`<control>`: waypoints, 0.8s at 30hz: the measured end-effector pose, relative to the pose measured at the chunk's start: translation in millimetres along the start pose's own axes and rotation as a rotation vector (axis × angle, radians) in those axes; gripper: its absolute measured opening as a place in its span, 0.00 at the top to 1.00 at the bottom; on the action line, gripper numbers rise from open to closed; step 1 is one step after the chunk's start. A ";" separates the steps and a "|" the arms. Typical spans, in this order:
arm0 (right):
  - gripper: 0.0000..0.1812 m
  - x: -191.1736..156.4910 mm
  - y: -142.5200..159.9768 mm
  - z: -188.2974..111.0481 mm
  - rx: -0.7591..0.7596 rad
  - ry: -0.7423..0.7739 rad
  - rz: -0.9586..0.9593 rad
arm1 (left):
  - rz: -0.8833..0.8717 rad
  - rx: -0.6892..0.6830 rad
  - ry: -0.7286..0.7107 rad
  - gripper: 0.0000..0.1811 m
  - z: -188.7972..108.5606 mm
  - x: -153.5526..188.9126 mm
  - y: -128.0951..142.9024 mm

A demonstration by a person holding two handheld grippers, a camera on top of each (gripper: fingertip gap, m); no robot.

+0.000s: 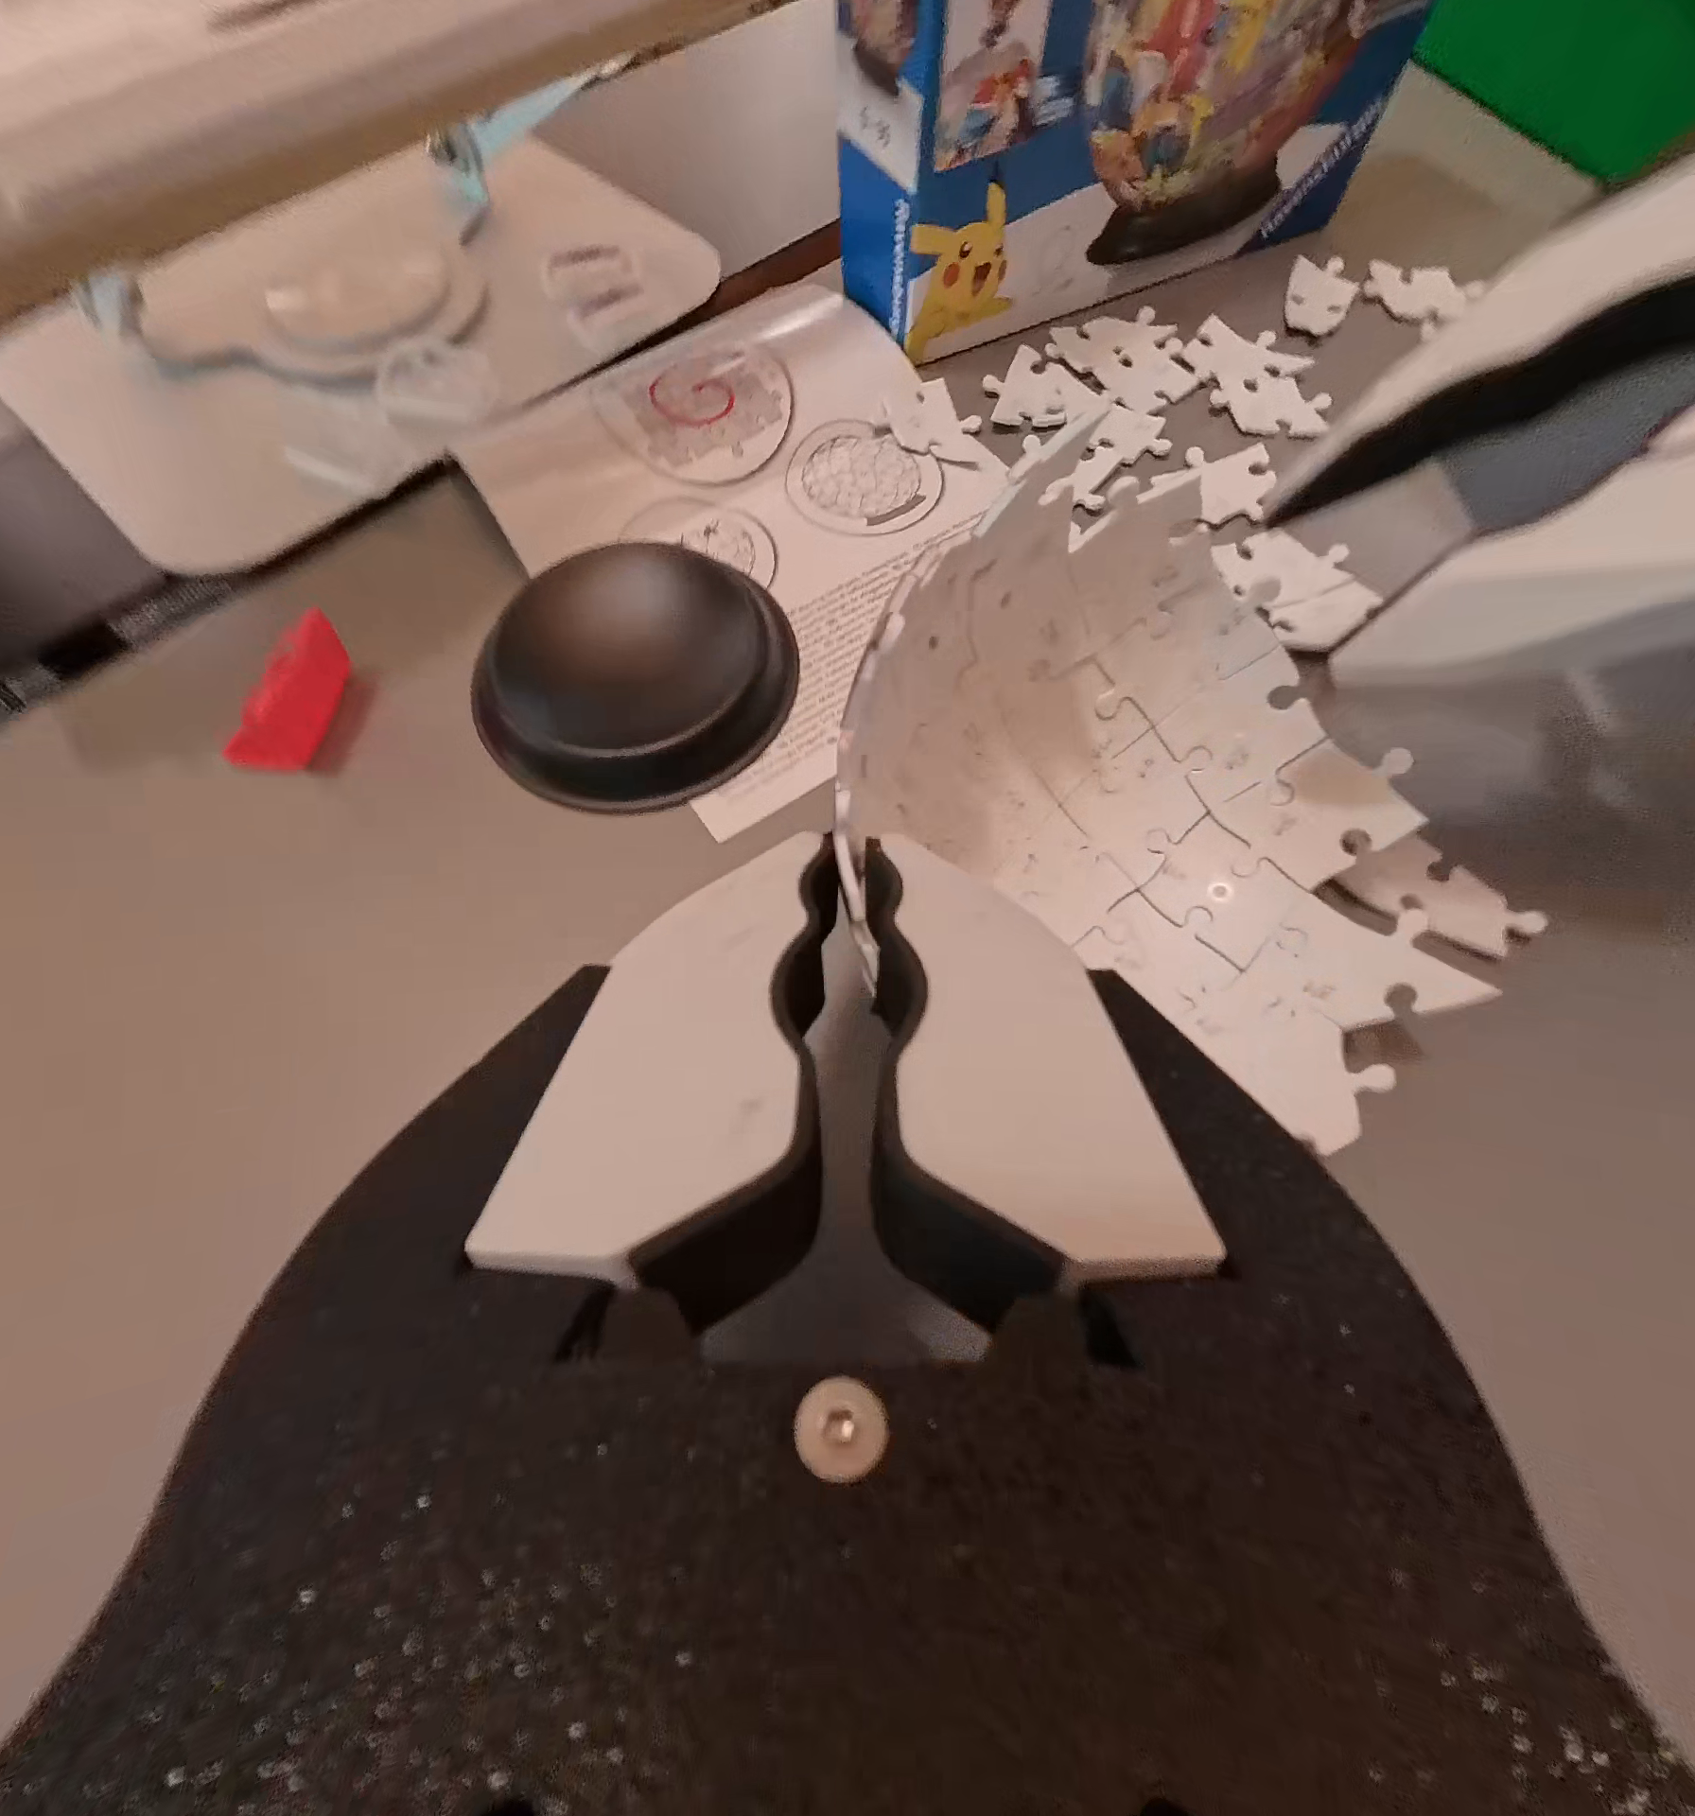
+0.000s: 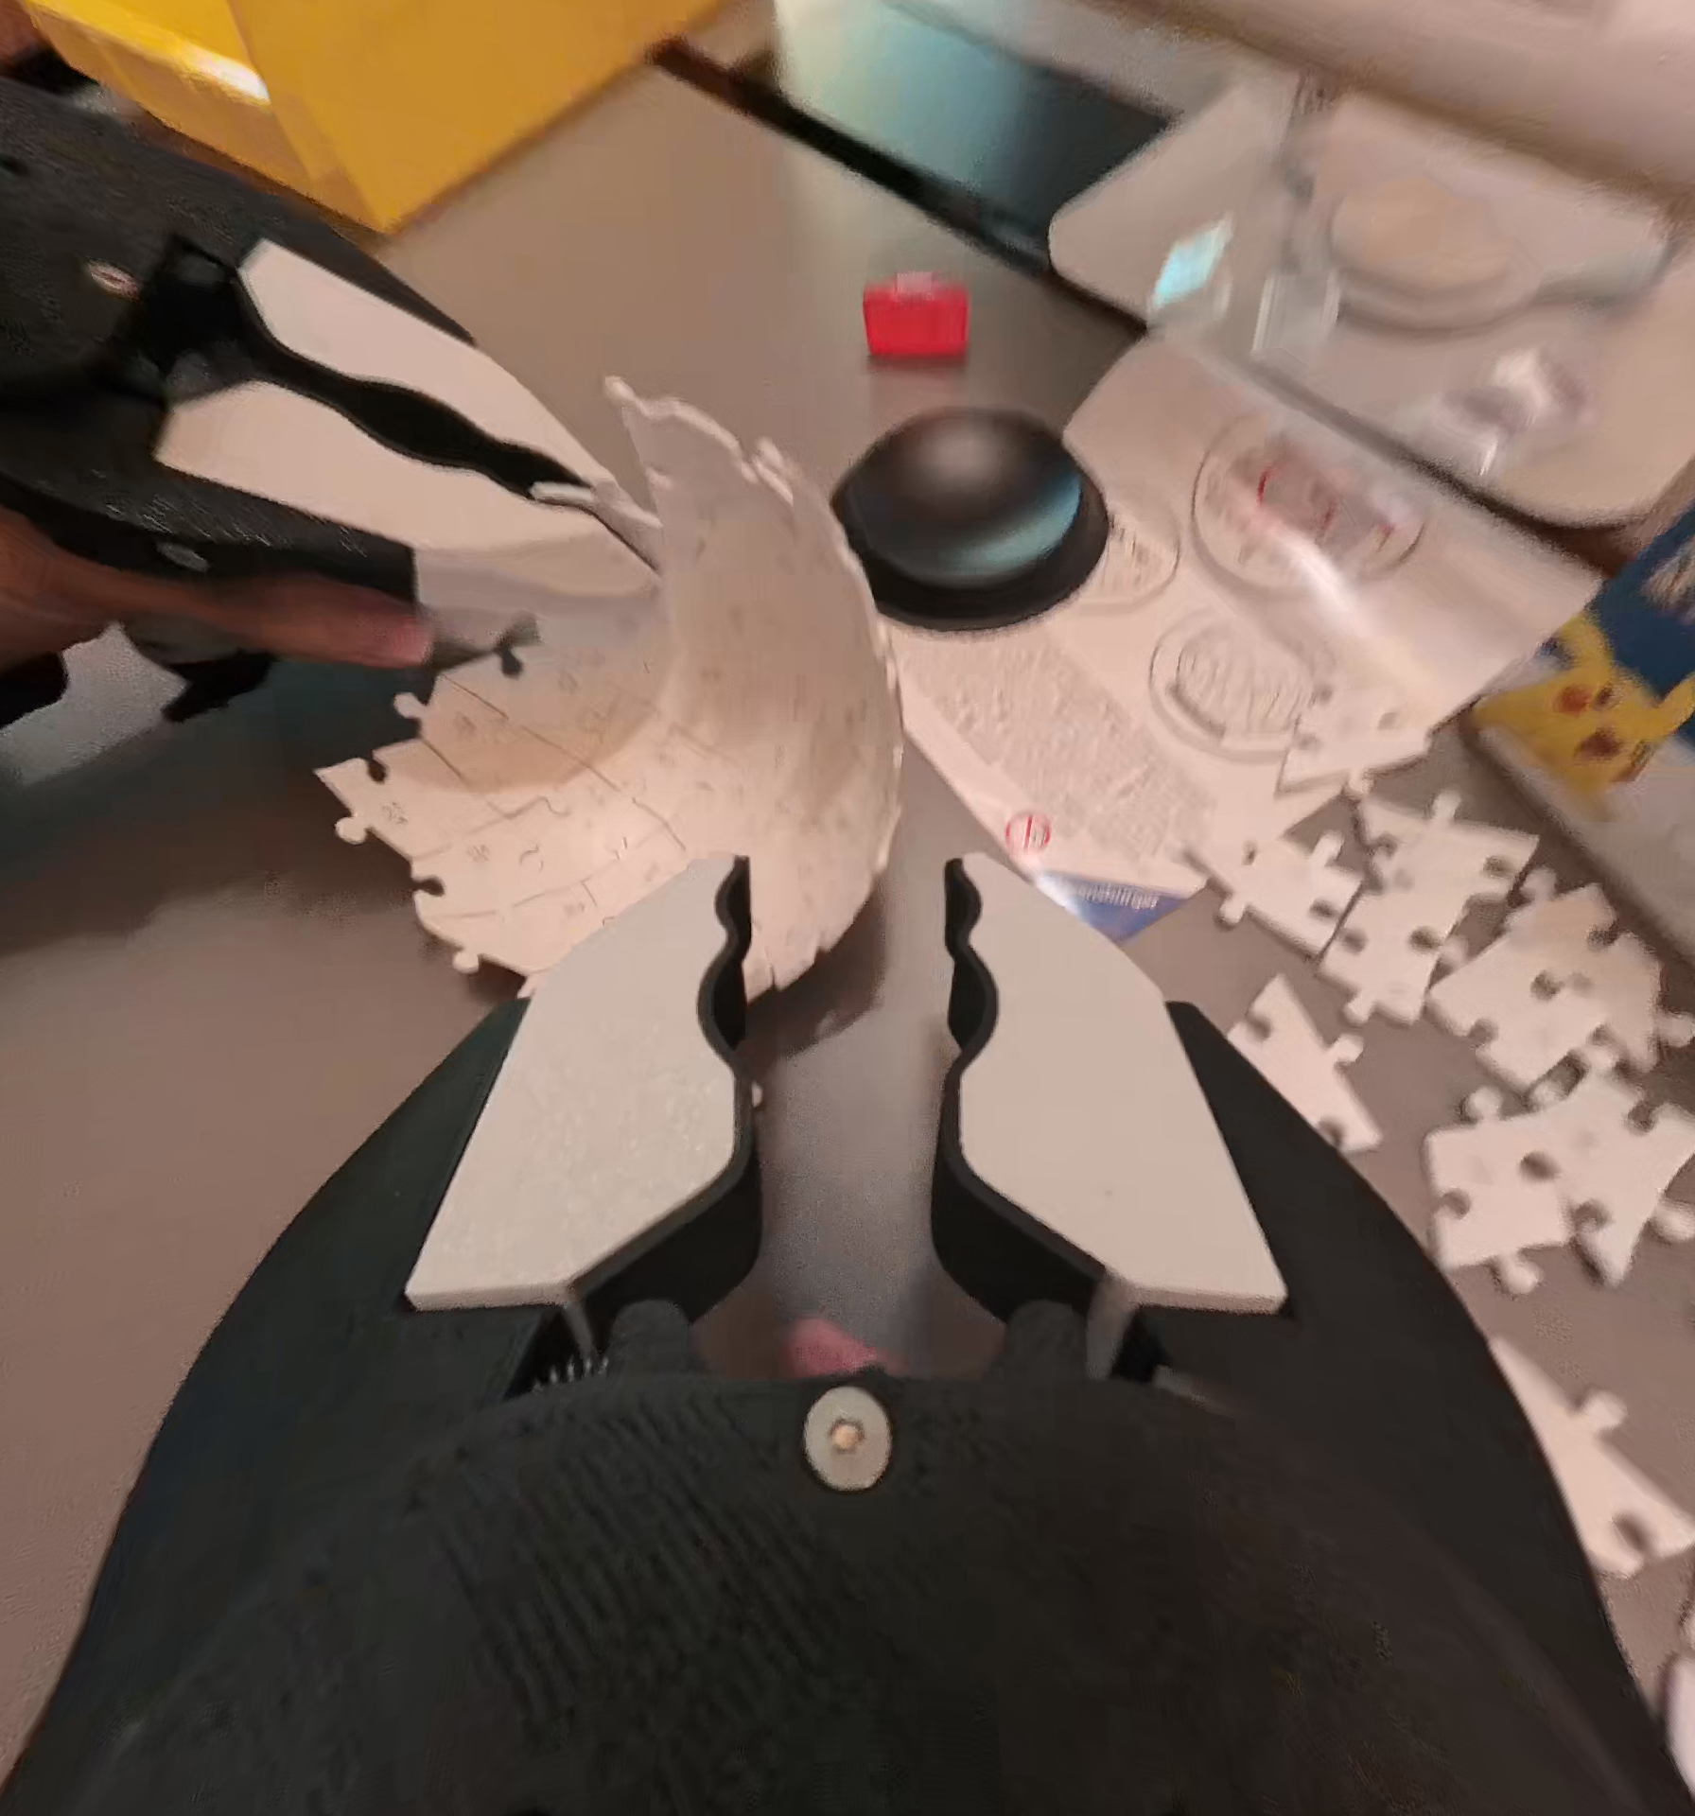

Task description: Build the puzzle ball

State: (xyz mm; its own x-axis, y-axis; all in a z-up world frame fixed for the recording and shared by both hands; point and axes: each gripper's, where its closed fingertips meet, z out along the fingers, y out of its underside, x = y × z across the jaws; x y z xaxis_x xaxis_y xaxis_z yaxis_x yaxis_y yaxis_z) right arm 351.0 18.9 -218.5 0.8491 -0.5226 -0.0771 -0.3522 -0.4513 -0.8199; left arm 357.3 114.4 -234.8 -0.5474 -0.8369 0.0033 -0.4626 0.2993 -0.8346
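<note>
We note the left gripper (image 1: 853, 884) pinches the rim of the curved shell (image 1: 1119, 786), roughly a third of the ball, over the table. The right gripper (image 2: 848, 884) gapes empty; many loose pieces (image 2: 1473, 1002) remain unjoined.

A red block (image 1: 288, 691) lies at left-centre on the grey table (image 1: 185, 983). A clear container (image 1: 333, 305) sits upper left on a white tray (image 1: 627, 236). A yellow bin (image 2: 352, 88) stands upper left in the right wrist view; a green box (image 1: 1600, 79) fills the left view's upper right corner.
</note>
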 end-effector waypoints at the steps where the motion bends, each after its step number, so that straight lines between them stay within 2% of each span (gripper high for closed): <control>1: 0.79 -0.5 -9.0 -2.0 0.048 -0.009 -0.047 | 0.059 0.000 -0.008 0.98 0.0 0.5 -2.8; 4: 0.79 2.5 -28.3 2.6 0.146 0.017 -0.233 | 0.221 0.001 -0.016 0.97 2.2 4.5 -11.5; 6: 0.78 13.0 -31.2 10.3 0.122 0.087 -0.341 | 0.315 0.002 -0.015 0.97 3.5 8.1 -17.5; 8: 0.78 18.0 -26.6 20.1 0.068 0.089 -0.393 | 0.382 0.001 -0.004 0.97 4.0 12.0 -22.7; 10: 0.79 16.5 -20.5 28.0 0.023 0.030 -0.380 | 0.423 -0.007 0.001 0.97 5.2 13.3 -26.1; 14: 0.83 8.5 -21.4 30.5 0.060 -0.052 -0.358 | 0.489 -0.004 0.016 0.97 7.9 15.8 -30.8; 17: 0.90 13.2 -15.6 31.8 0.040 -0.026 -0.360 | 0.499 -0.009 0.020 0.97 11.1 15.1 -31.9; 21: 0.93 16.6 -16.3 28.2 0.074 0.031 -0.338 | 0.463 -0.008 0.037 0.96 13.4 17.0 -32.6; 24: 0.96 21.5 -20.5 22.5 0.117 0.100 -0.311 | 0.404 -0.042 0.010 0.91 13.3 13.4 -29.3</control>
State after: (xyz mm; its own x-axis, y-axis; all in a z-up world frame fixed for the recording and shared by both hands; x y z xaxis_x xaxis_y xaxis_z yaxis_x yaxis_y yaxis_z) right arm 385.4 33.2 -216.1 0.8638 -0.4443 0.2378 -0.0304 -0.5169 -0.8555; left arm 372.8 88.3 -217.6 -0.6976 -0.6437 -0.3147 -0.2366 0.6215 -0.7469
